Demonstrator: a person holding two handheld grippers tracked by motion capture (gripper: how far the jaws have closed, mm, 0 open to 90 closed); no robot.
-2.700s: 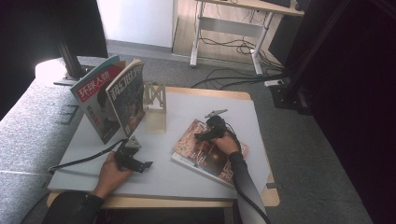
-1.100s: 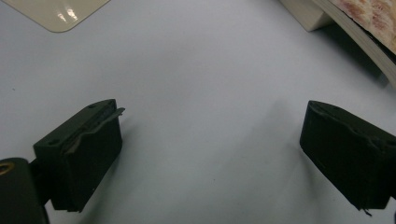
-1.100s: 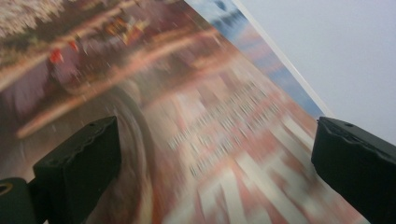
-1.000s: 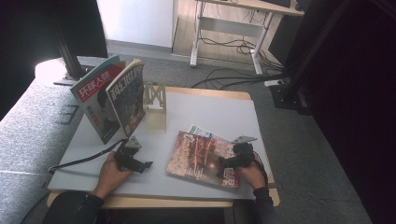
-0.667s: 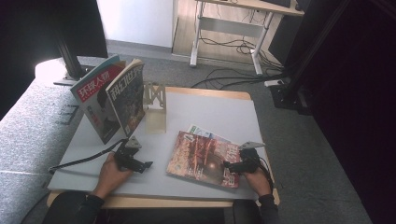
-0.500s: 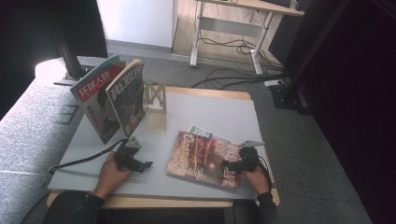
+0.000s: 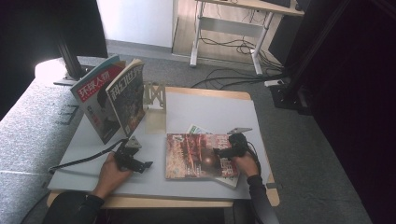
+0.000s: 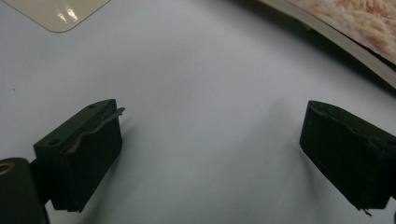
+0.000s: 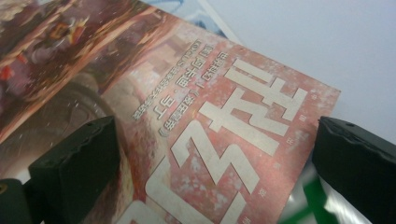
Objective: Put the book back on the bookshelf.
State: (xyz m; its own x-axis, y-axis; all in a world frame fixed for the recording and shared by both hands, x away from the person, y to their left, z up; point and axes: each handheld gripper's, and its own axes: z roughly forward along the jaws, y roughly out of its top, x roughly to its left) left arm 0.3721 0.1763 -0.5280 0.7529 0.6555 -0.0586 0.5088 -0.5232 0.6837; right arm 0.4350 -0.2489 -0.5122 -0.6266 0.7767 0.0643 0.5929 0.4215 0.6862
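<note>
Two magazines (image 7: 109,100) already stand upright against the metal bookend (image 7: 155,95) at the far left of the worktop (image 7: 210,105), so the job appears to be shelving the rest. A red magazine (image 7: 194,156) lies flat near the front edge, on top of at least one more whose corner peeks out behind it. The right claw (image 7: 223,151) hovers over its right part with jaws spread wide, gripping nothing. The left claw (image 7: 139,164) rests on the bare worktop just left of the magazine, also gaping and empty. Next, probably, the right claw must catch the cover's edge and lift.
</note>
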